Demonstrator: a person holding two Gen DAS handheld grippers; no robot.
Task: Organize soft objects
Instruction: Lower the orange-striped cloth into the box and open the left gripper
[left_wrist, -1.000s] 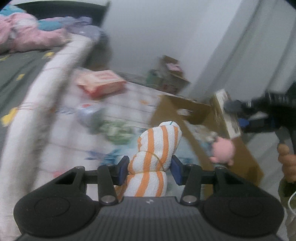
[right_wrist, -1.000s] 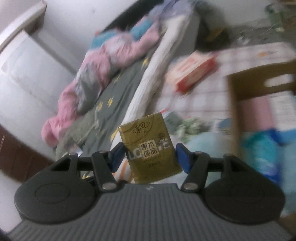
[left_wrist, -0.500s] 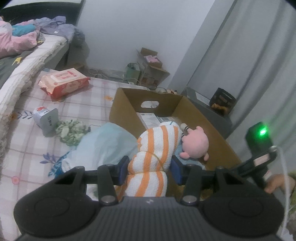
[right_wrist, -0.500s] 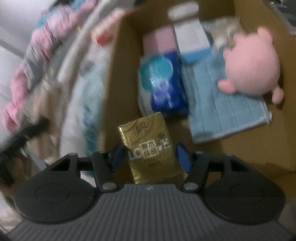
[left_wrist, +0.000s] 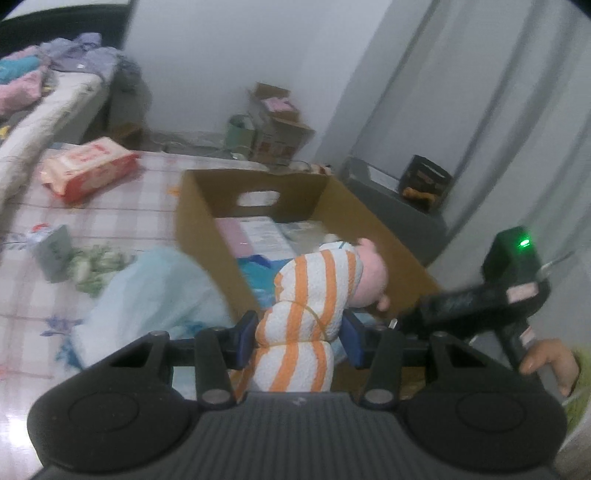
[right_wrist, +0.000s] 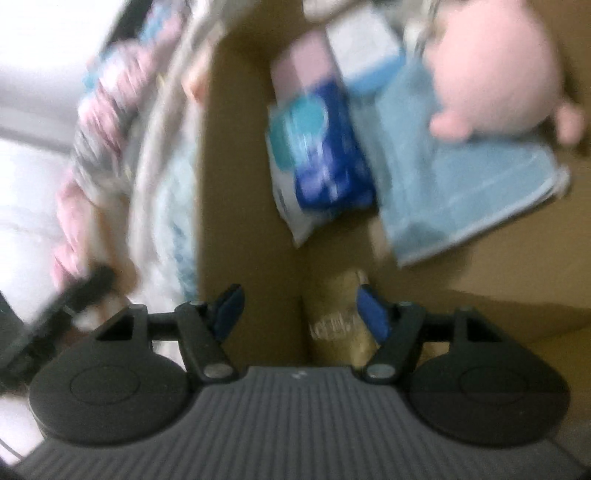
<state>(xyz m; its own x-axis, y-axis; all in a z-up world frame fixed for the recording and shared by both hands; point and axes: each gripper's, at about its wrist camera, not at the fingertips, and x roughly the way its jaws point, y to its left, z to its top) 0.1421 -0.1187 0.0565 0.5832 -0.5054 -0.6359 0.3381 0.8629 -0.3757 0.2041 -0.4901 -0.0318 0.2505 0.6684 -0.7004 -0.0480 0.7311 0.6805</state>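
Note:
My left gripper (left_wrist: 301, 334) is shut on a rolled white towel with orange stripes (left_wrist: 308, 295), held just in front of the cardboard box (left_wrist: 199, 221). A pink plush toy (left_wrist: 369, 273) lies in the box behind the towel. My right gripper (right_wrist: 297, 314) hangs over the box's near corner and its jaws are opening. The gold tissue pack (right_wrist: 340, 317) sits blurred below the fingers, free of the left pad. Inside the box lie the pink plush toy (right_wrist: 495, 70), a blue cloth (right_wrist: 461, 184) and a blue wipes pack (right_wrist: 325, 158).
A red-and-white pack (left_wrist: 86, 168), a small grey pouch (left_wrist: 53, 251), a green-white cloth (left_wrist: 96, 264) and a pale blue bundle (left_wrist: 155, 291) lie on the checked sheet. A bed (left_wrist: 37, 110) stands at left. A hand (left_wrist: 550, 360) holds the other gripper's handle at right.
The right gripper has swung from the bed over into the box, dropped lower and opened, letting the gold pack slip down. The left gripper with the towel has moved towards the box.

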